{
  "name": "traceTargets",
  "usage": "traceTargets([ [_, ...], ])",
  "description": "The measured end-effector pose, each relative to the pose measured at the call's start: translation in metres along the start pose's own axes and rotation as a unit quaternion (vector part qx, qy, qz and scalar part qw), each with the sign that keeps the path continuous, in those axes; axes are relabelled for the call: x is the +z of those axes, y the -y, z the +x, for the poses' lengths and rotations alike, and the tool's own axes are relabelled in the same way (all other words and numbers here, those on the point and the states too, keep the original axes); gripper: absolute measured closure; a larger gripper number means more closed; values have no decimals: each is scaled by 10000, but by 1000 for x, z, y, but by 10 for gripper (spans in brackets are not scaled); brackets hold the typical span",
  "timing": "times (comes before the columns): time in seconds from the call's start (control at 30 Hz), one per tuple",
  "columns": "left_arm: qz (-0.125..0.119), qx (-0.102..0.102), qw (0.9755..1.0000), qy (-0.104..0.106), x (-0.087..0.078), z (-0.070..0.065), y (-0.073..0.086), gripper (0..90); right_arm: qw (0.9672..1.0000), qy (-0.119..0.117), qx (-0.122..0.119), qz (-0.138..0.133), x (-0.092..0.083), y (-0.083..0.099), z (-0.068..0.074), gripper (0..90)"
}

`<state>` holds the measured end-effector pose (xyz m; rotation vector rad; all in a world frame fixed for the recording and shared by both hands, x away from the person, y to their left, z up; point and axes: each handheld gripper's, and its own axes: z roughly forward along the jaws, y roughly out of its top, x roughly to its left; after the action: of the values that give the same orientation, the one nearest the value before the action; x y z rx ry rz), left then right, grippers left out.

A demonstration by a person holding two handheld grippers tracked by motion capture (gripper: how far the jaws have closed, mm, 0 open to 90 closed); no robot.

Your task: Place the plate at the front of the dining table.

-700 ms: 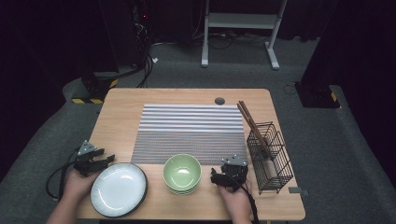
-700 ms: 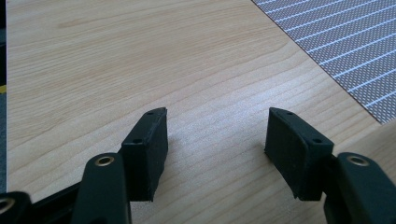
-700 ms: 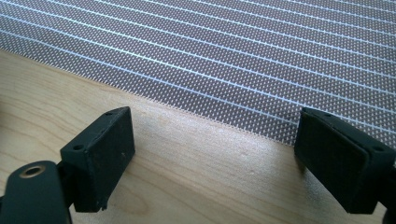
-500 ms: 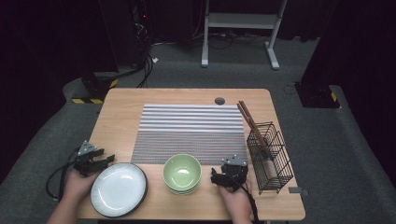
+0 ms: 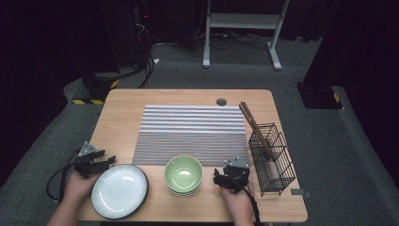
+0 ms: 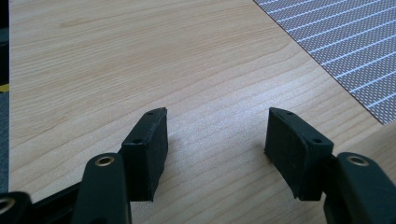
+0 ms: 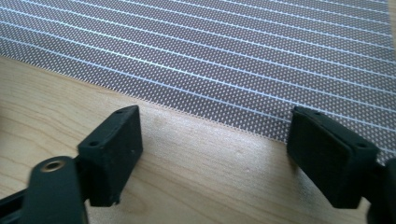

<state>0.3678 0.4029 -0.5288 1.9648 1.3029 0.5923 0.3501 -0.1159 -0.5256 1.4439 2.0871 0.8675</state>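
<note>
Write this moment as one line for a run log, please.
left gripper: open, empty, beside white plate | right gripper: open, empty, beside green bowl | chopsticks: in wire basket

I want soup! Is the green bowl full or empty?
Empty. The high view looks into the green bowl and shows only its bare green inside.

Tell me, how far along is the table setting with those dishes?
Barely started, it seems. The striped mat lies bare. The plate and green bowls sit at the table's near edge, and the chopsticks stand in the wire rack. The left gripper beside the plate and the right gripper beside the bowls are open and empty. Everything looks left to do.
</note>
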Motion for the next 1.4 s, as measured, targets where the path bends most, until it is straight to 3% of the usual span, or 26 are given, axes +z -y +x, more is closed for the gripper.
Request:
traceTargets([
  [0.13, -1, -3, 10000, -2, 0, 0, 0, 394, 10000, 20, -5, 8, -4, 1, 0, 315],
  [0.27, -1, -8, 10000, -2, 0, 0, 0, 394, 10000, 10, -39, -11, -8, 0, 0, 367],
  [0.5, 0, -9, 10000, -20, 0, 0, 0, 397, 9988, 33, -46, -477, -26, -1, 2, 490],
  [0.7, -2, -22, 10000, -14, -1, 0, 0, 409, 9975, 86, -72, -700, -38, -1, 2, 562],
  [0.87, 48, 2, 10000, -24, -4, 0, 1, 466, 9969, 72, -77, -784, -42, -2, 1, 587],
  [0.93, 159, -95, 9998, 6, -7, -1, -1, 481, 9965, 74, -83, -831, -44, -2, 0, 594],
  [1.2, 132, -199, 9997, 35, -26, -4, -12, 498, 9964, 10, -109, -845, -44, -2, -1, 619],
  [1.4, 280, -283, 9989, 258, -42, -12, -22, 500, 9965, 27, -101, -833, -44, -2, 0, 626],
])
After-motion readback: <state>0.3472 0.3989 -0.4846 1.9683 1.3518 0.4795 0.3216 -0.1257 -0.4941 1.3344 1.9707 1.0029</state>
